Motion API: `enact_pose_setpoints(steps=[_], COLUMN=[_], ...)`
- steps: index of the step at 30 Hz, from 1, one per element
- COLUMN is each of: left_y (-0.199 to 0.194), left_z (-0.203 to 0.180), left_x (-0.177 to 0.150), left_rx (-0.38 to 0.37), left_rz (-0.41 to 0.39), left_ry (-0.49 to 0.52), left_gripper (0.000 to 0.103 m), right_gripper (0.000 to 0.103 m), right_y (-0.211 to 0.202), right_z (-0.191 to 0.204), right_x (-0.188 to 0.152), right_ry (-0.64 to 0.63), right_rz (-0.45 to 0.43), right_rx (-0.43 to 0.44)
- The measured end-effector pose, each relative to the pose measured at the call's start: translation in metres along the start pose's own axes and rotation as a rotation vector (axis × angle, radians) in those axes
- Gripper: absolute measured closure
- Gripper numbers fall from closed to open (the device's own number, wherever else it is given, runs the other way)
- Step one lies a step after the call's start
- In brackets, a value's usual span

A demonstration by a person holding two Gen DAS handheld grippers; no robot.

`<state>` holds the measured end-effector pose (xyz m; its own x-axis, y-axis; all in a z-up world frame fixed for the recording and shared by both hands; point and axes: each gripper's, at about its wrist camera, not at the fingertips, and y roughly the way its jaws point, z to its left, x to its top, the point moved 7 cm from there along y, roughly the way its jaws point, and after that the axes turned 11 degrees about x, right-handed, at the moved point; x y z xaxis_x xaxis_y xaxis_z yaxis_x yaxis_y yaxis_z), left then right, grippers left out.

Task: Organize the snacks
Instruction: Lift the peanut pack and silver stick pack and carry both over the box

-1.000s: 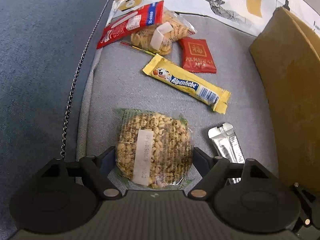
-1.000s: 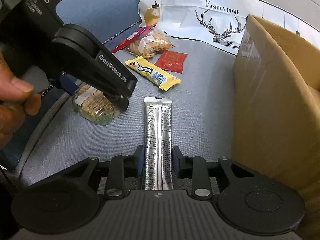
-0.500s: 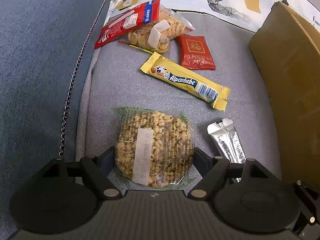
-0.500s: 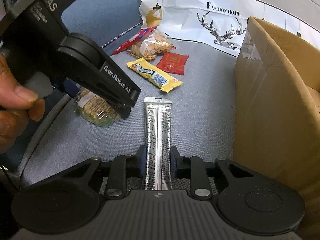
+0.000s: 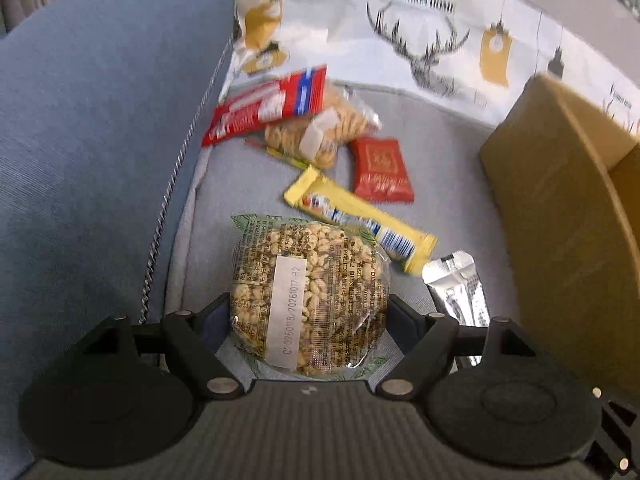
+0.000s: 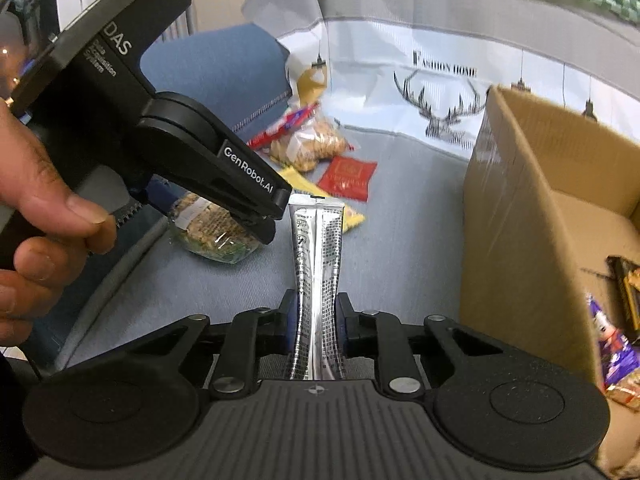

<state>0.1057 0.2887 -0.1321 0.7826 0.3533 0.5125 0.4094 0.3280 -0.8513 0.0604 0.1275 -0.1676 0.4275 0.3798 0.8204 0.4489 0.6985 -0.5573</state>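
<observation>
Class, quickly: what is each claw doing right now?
Left claw: shut on the puffed-grain packet.
Right claw: jaws just closing, shut on the silver sachet.

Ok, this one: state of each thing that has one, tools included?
Left tool: closed on the round puffed-grain pack.
Right tool: jaws just closed, pinching the silver sachet, which buckles at the grip.
Cardboard box: open, some snacks inside.
Yellow candy bar: lying loose on the cushion.
Red packet: lying flat, untouched.

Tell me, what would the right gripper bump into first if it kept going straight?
Probably the yellow candy bar wrapper, just past the silver foil stick pack that the right gripper is pinching. Depth is hard to judge.
</observation>
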Motion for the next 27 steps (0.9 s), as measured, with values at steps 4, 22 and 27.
enact_pose_setpoints(steps=[4,22,27], left_y=[-0.02,-0.091,-0.112], left_z=[0.004,-0.015,-0.033], left_x=[0.006,0.022,0.031], left_rx=[-0.028,-0.1,-0.135], left_rz=[-0.072,-0.336,-0.395], left_ry=[-0.028,-0.047,-0.043], left_gripper=[0.02,0.02,0.02], right_gripper=[0.083,0.083,0.083], right_y=[-0.017,-0.118,-0.154], right_z=[0.001,-0.035,-0.073], right_x=[0.009,0.06,0.084], right_ry=[-0.017,-0.02,0.032], right_rz=[-0.057,-0.291,-0.366], right_rx=[-0.014,-0.061,-0.097])
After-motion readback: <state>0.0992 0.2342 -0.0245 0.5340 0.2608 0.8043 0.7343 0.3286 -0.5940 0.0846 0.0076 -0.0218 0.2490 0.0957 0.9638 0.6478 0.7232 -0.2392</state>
